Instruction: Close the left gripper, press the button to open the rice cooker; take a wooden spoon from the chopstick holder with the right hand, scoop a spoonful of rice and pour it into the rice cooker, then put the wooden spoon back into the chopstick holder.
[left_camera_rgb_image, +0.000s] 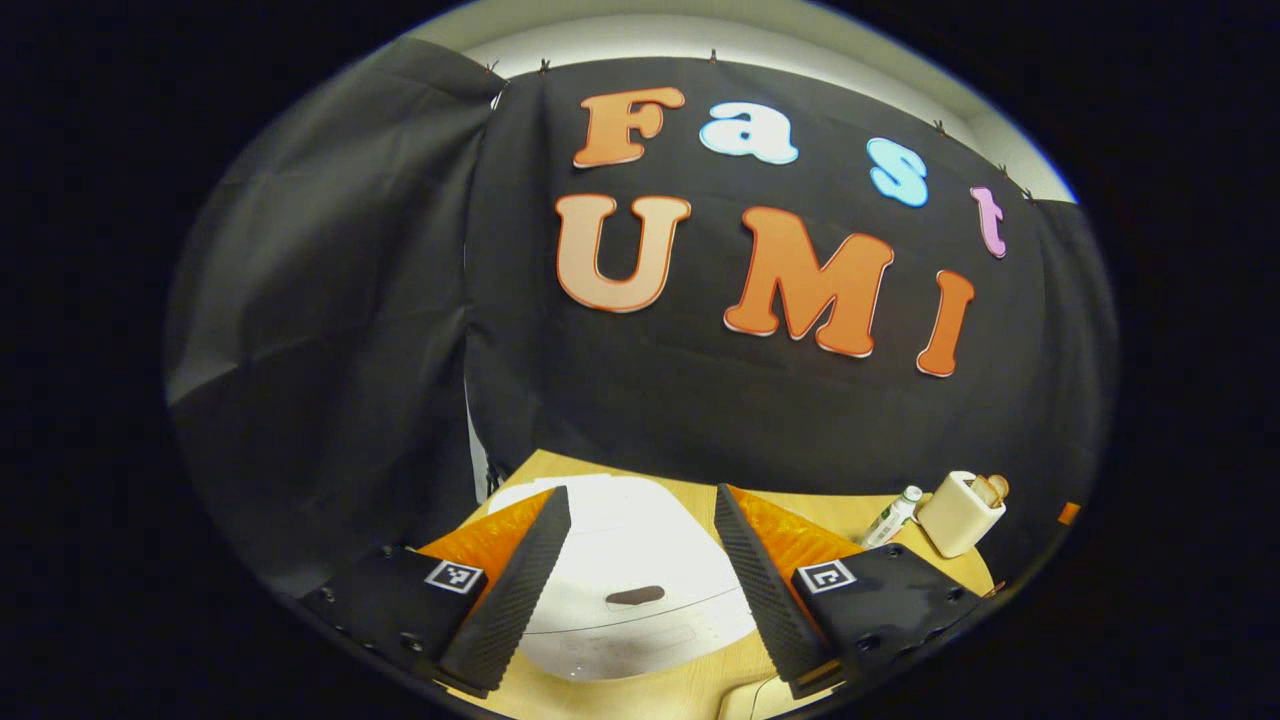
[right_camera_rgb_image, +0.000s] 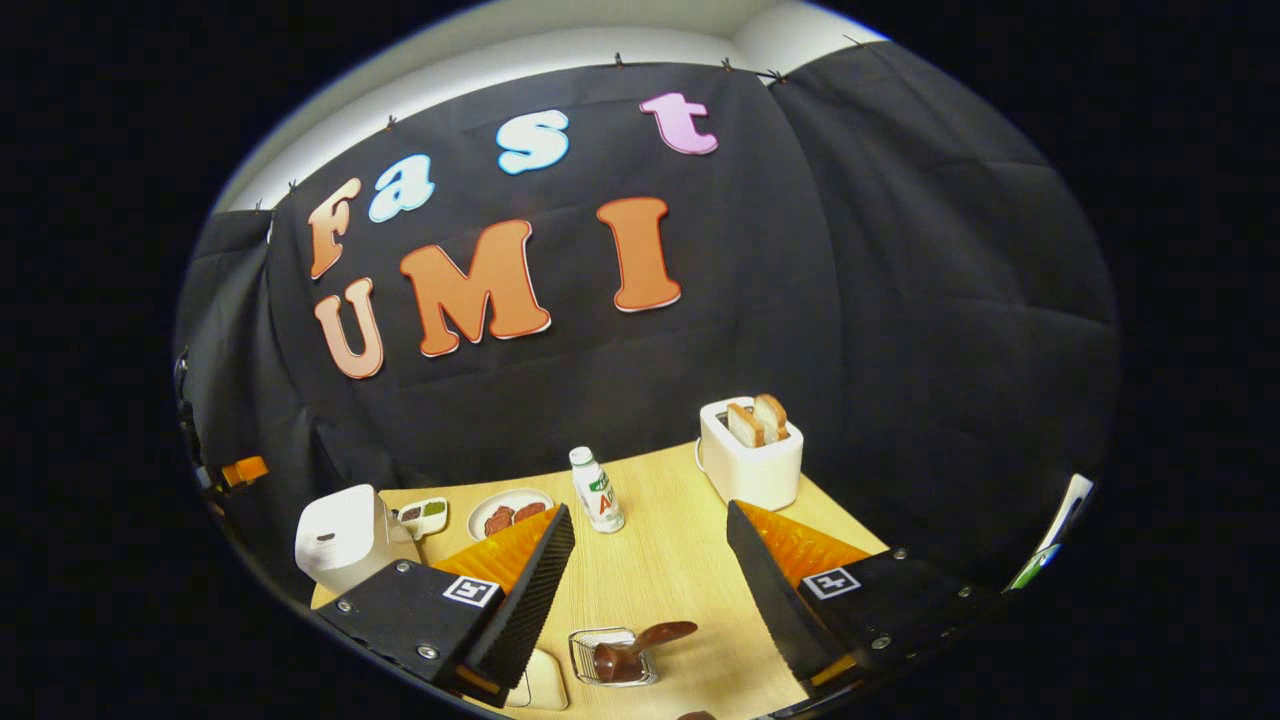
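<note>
The white rice cooker (left_camera_rgb_image: 625, 570) sits lid-down on the wooden table (right_camera_rgb_image: 680, 560), between the spread fingers of the left gripper (left_camera_rgb_image: 640, 590), its dark button (left_camera_rgb_image: 635, 597) facing them. Right of the cooker, the wooden spoon (right_camera_rgb_image: 630, 650) rests in the wire chopstick holder (right_camera_rgb_image: 612, 657), between the right gripper's (right_camera_rgb_image: 650, 610) parted fingers. Behind the holder stand a bottle (right_camera_rgb_image: 597, 490) and a toaster (right_camera_rgb_image: 750, 455).

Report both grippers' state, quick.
Left gripper: open, holding nothing, above the rice cooker.
Right gripper: open, holding nothing, wooden spoon ahead.
</note>
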